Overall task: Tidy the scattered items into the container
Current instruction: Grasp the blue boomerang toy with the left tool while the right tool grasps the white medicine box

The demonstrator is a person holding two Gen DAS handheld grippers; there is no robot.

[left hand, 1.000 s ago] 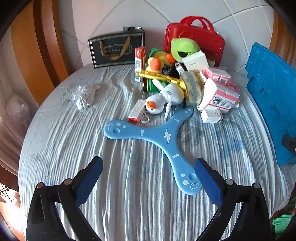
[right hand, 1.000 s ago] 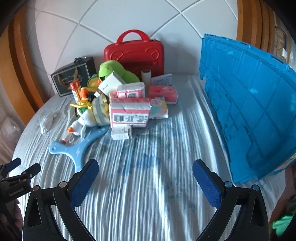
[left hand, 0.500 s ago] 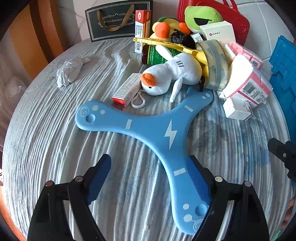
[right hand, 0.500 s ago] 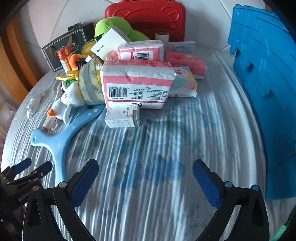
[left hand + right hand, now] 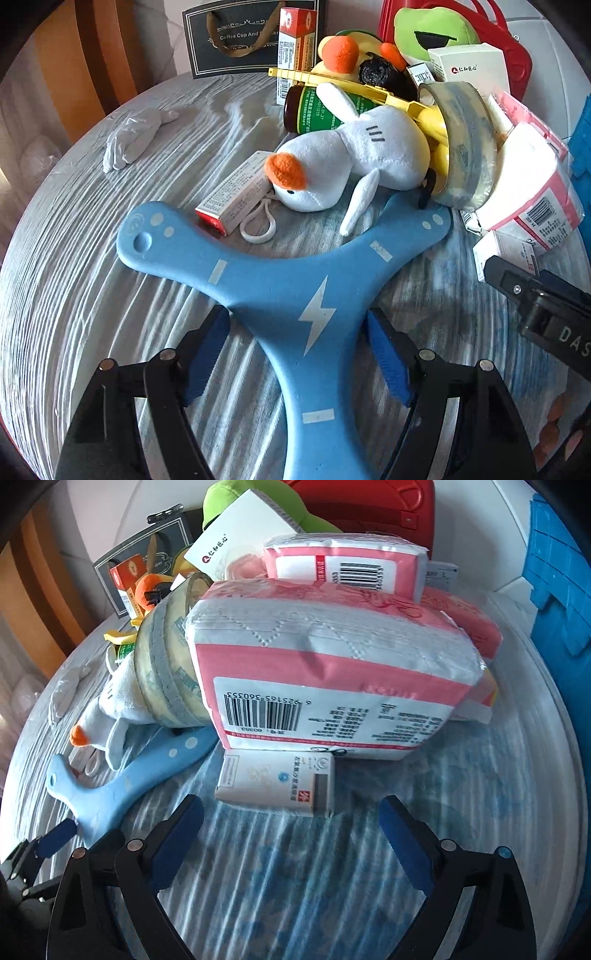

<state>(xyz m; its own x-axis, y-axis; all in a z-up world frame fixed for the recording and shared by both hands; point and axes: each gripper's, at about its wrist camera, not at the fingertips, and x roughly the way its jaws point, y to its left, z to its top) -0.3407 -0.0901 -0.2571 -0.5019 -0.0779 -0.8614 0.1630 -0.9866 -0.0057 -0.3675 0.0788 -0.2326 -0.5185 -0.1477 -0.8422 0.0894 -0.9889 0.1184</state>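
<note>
A blue three-armed boomerang (image 5: 295, 295) lies on the grey cloth; its near arm runs between the open fingers of my left gripper (image 5: 295, 347), which straddles it. My right gripper (image 5: 291, 830) is open and empty, just short of a small white medicine box (image 5: 277, 781). Behind that box lies a pink tissue pack (image 5: 332, 686). A white plush duck (image 5: 343, 162), a tape roll (image 5: 465, 140) and a red-ended box (image 5: 232, 192) lie in the pile. The blue crate (image 5: 561, 602) stands at the right.
A red case (image 5: 369, 513), a green plush (image 5: 432, 33), a dark gift bag (image 5: 240, 37), a brown bottle (image 5: 310, 114) and a white glove (image 5: 129, 136) are farther back. My right gripper's body (image 5: 543, 310) shows at the left wrist view's right edge.
Both grippers have moved forward and down toward the pile. The left one now straddles the boomerang's near arm; the right one has closed in on the small white box.
</note>
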